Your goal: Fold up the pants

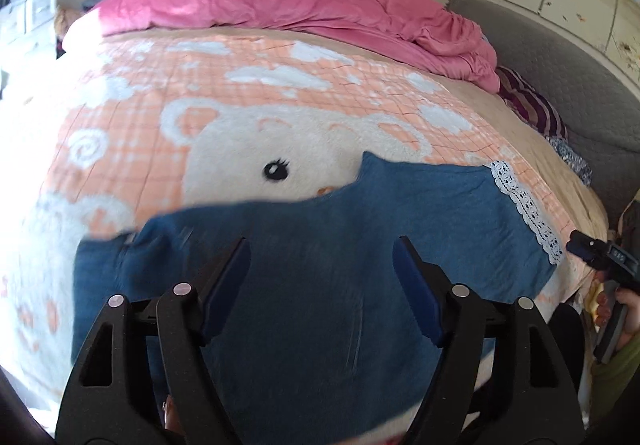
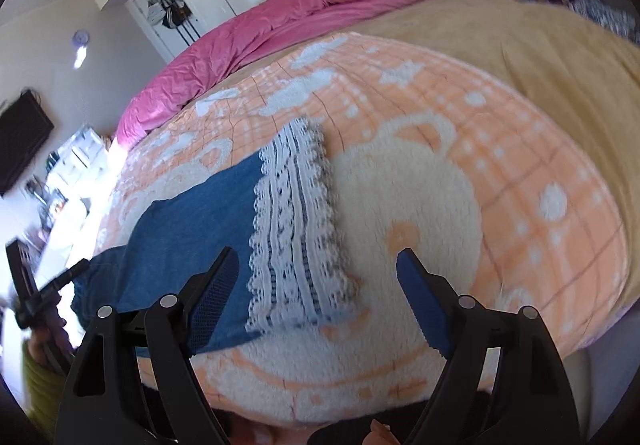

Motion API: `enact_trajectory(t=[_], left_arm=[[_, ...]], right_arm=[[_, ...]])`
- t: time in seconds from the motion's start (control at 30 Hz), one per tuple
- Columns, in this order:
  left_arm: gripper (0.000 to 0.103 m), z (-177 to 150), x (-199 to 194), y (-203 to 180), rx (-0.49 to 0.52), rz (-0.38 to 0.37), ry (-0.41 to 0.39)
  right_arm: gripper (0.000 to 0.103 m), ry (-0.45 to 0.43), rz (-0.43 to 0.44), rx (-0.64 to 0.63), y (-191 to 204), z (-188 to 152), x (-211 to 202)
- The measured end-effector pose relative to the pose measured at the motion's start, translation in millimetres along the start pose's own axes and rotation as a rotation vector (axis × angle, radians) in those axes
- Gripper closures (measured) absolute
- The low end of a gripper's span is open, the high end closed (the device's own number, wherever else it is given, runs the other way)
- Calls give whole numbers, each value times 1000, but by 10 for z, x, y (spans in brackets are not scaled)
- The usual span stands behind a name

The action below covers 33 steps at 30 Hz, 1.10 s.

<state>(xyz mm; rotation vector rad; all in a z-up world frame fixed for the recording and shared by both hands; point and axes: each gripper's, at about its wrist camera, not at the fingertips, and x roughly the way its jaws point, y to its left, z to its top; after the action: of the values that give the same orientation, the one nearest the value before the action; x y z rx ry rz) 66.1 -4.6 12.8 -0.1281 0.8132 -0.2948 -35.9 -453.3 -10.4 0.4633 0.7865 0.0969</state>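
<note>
While both my left gripper (image 1: 322, 257) and right gripper (image 2: 318, 265) hang agape and empty, the pants (image 1: 360, 245) lie crosswise on the blanket (image 1: 240, 85), lace hem (image 2: 296, 229) nearest my right.

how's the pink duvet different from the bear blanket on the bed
The pink duvet is one plain colour; the bear blanket is peach check with white clouds and a bear face. The duvet is bunched and creased along the far side of the bed; the blanket lies spread flat. The blue pants rest on the blanket, not on the duvet. Both are soft bedding on the same bed.
</note>
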Motion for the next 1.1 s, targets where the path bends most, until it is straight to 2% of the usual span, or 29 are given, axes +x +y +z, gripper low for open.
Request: enact_trajectory(t=[0.1,0.13,0.17,0.23,0.3,0.37,0.4,0.53,0.6,0.67,0.8,0.9,1.0,1.03,1.1], left_arm=[[37,-161,-117,124,-46,-9,9],[37,-201,-136,138,-50,-28,11],[37,-224,-149,145,-48,-45,8],[38,-243,-147,119,-39,-48,10],[38,-268,-131,76,-31,-59,15],[38,-277,-76,44,-25,-51,26],[38,-278,-37,43,-23,-26,33],[38,-300,55,259,-82,100,67],[41,-327,73,407,-113,86,70],[42,-352,119,423,-101,89,77],[42,-379,150,368,-62,124,68],[41,-384,103,322,-48,141,59],[24,-397,40,221,-21,150,66],[18,-406,9,177,-5,162,70],[12,-417,-54,122,9,167,67]], right_arm=[[23,33,30,25,-56,-84,81],[28,43,39,20,-52,-97,128],[34,50,51,25,-54,-100,166],[55,65,96,56,-62,-106,231],[61,80,114,52,-44,-105,259],[79,81,131,37,-16,-108,240],[79,76,138,33,-7,-112,224],[80,47,51,-14,76,-132,133],[80,54,-1,-73,149,-153,134],[79,78,-40,-102,171,-201,192],[78,71,-51,-93,123,-262,237],[73,70,-57,-94,120,-258,222],[66,51,-60,-76,114,-257,142],[60,42,-71,-78,117,-257,113],[55,16,-104,-89,130,-251,27]])
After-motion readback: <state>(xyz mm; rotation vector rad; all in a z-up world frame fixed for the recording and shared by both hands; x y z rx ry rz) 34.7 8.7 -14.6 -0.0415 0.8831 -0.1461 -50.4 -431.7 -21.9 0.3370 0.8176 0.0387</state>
